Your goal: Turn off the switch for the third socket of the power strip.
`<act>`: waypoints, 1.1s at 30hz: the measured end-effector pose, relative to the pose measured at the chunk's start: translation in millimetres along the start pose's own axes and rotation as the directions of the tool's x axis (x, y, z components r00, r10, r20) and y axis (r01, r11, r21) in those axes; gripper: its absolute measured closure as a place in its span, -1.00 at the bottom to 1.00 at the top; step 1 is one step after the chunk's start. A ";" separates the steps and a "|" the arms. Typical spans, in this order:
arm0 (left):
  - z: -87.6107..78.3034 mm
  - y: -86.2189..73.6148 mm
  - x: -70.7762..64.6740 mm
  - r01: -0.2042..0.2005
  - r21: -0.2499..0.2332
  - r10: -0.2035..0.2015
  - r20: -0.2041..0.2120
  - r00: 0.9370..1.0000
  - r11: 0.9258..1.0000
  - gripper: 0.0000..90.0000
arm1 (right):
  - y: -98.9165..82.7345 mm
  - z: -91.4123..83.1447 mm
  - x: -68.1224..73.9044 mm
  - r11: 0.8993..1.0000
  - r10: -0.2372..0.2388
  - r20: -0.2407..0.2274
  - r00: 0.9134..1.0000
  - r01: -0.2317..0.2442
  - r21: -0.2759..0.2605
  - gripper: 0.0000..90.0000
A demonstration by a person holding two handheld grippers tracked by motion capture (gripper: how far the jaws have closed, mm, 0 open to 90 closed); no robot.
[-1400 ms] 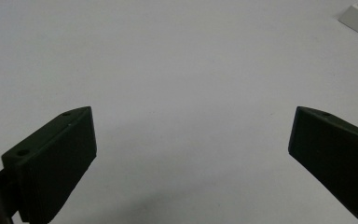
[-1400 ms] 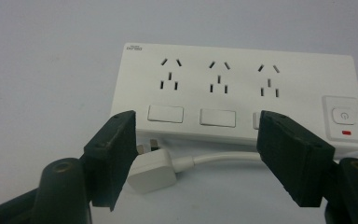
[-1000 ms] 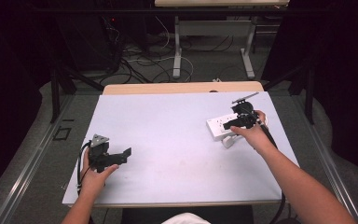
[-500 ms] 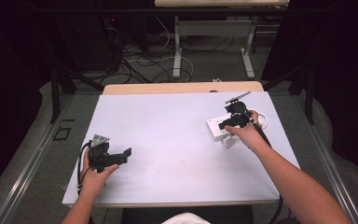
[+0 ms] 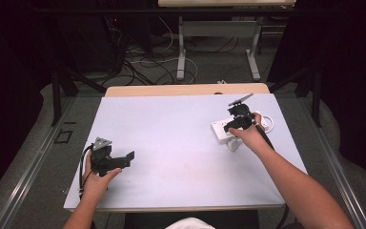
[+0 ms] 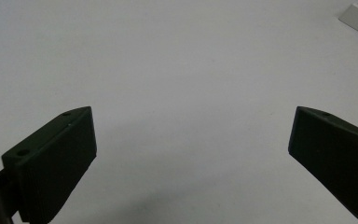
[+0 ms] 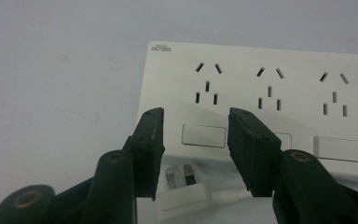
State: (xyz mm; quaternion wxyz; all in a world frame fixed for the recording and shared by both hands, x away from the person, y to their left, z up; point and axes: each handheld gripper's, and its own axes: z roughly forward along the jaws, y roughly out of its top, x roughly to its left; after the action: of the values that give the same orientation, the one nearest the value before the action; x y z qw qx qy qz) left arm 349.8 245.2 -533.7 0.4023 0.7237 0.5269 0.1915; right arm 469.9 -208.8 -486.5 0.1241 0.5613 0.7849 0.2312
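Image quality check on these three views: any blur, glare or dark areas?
High view: table evenly lit, surroundings near black. Left gripper view: jaws soft, slightly out of focus. Right gripper view: power strip and plug sharp, no glare.

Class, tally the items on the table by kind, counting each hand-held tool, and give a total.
White plastic three-outlet power strip: 1
White plastic plug with metal prongs: 1
Black two-jaw grippers, left and right: 2
Total: 4
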 end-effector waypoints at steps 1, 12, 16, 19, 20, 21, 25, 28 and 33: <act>-0.2 0.2 0.0 -0.001 0.004 0.001 0.000 1.000 1.000 -0.98 | 0.3 0.7 0.2 1.000 0.003 -0.003 1.000 -0.003 0.007 0.29; 0.6 0.1 0.0 -0.002 0.005 0.002 0.000 1.000 1.000 -0.98 | 2.9 13.7 -0.5 0.999 -0.008 -0.005 1.000 0.008 0.045 0.57; 0.5 0.0 0.2 0.000 0.007 0.000 -0.004 1.000 1.000 -0.98 | 3.4 18.6 0.6 0.999 -0.005 -0.004 1.000 0.005 0.051 0.64; 0.4 0.1 0.6 0.001 0.008 -0.001 -0.005 1.000 1.000 -0.98 | 3.5 21.3 1.4 0.998 -0.008 -0.004 1.000 0.008 0.058 0.72; 0.4 0.0 0.7 0.001 0.008 -0.001 -0.005 1.000 1.000 -0.98 | 3.6 21.8 1.9 0.998 -0.010 -0.007 1.000 0.010 0.063 0.75; 0.4 0.0 0.7 0.001 0.009 -0.001 -0.005 1.000 1.000 -0.98 | 3.6 22.4 2.2 0.998 -0.012 -0.009 1.000 0.013 0.063 0.77; 0.5 0.0 0.7 0.000 0.010 0.000 -0.005 1.000 1.000 -0.98 | 3.2 23.7 3.1 0.997 -0.019 -0.009 1.000 0.019 0.072 0.85; 0.4 0.0 0.6 0.000 0.009 0.000 -0.006 1.000 1.000 -0.98 | 3.0 24.5 3.7 0.997 -0.021 -0.014 1.000 0.022 0.074 0.90; 0.9 -0.2 0.5 0.002 0.007 -0.002 -0.005 1.000 1.000 -0.98 | 2.8 25.4 4.4 0.996 -0.027 -0.008 1.000 0.028 0.082 0.95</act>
State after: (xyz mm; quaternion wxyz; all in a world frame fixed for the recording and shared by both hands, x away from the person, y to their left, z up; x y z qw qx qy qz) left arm 350.5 245.3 -534.5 0.3987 0.7241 0.5293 0.1912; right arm 482.3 -198.2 -506.7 0.1015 0.5543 0.8018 0.1991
